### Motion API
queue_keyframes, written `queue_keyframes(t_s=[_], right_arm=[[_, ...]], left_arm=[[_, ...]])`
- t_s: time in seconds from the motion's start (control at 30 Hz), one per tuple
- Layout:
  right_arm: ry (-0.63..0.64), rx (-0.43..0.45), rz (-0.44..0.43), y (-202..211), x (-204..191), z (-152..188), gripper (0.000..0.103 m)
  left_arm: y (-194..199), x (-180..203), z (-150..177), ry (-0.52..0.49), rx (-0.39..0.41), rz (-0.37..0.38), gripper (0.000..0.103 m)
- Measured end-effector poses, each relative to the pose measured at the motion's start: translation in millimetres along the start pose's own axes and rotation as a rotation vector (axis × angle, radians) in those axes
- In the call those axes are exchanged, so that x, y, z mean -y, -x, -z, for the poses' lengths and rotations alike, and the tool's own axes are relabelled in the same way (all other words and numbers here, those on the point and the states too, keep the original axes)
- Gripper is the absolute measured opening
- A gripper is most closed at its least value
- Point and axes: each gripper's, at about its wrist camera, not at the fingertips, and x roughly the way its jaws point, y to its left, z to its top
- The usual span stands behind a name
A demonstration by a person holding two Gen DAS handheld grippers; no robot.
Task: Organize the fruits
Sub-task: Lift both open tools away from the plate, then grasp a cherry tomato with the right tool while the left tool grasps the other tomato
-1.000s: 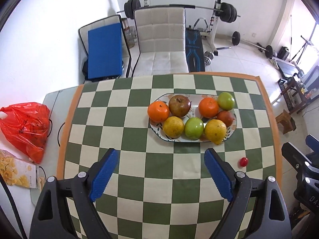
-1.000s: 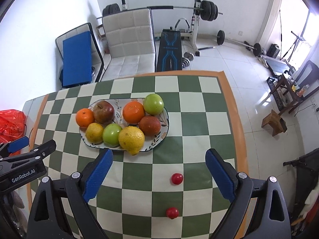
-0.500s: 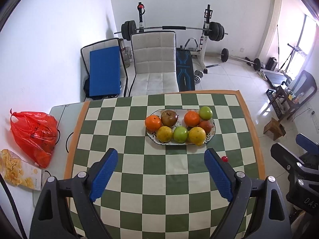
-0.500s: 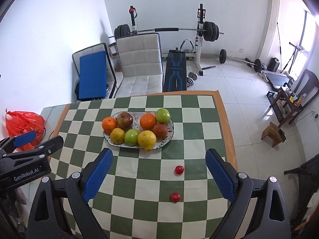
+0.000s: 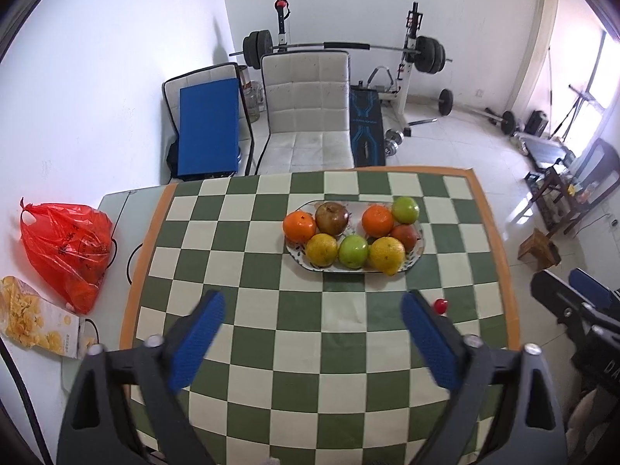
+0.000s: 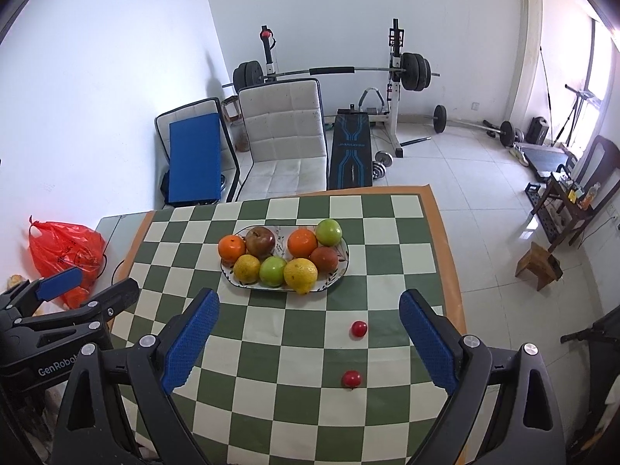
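The left gripper (image 6: 77, 290) reads "GenRobo", the rest cut off; its jaws stand apart above the tabletop (image 5: 271, 310), holding nothing. The right gripper (image 6: 308, 345) is likewise spread and empty. Eight fruits fill the plate (image 6: 337, 271). Two small red fruits (image 6: 359, 328) lie apart on the checkered cloth; their kind is unclear.

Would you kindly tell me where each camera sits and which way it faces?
Left wrist: on the left claw, above the checkered table, facing the fruit plate; own open fingers show.
Right wrist: on the right claw, same heading; own fingers and the left claw show.
Shared: plate, one small red fruit.
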Motion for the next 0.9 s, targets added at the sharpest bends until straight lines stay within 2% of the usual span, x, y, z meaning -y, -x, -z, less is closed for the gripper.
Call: queue_keyframes(t_s=[0.07,0.13,0.23,0.33,0.53,0.63,0.67,0.77,0.9], right_arm=[[-0.043,-0.017,-0.026,-13.2,13.5,1.2,0.096],[-0.092,-0.04,-0.039,-32.9,31.9,5.4,0.096],[-0.167,-0.132,-0.038,-84.3,69.6,18.7,0.094],[-0.221,-0.243,-0.031,-142.4,101.8,34.2,0.076],[-0.256,-0.425,-0.019,-256.1,142.9,69.4,0.065],[-0.242,-0.493,-0.04,-297.4,143.0,78.5,0.056],[-0.237,-0.51,-0.049,-306.7,141.7,80.2,0.044],[-0.195,-0.552,-0.057,-328.8,133.6,87.1,0.03],[-0.172,-0.525,-0.065,-321.2,131.8,88.1,0.03]], left_arm=[[-21.9,7.1,0.5,-0.021,-0.022,-0.05,0.101],[-47.7,13.9,3.1,-0.031,-0.068,-0.066,0.101],[-93.1,27.2,11.3,-0.058,-0.162,-0.089,0.101],[-142.7,42.6,24.9,-0.092,-0.272,-0.102,0.101],[-218.4,65.0,56.2,-0.151,-0.447,-0.129,0.101],[-232.3,74.5,65.0,-0.154,-0.489,-0.098,0.101],[-234.1,78.2,65.9,-0.158,-0.496,-0.085,0.101],[-232.0,96.4,68.7,-0.177,-0.513,-0.015,0.101],[-219.3,131.1,73.7,-0.21,-0.526,0.12,0.101]])
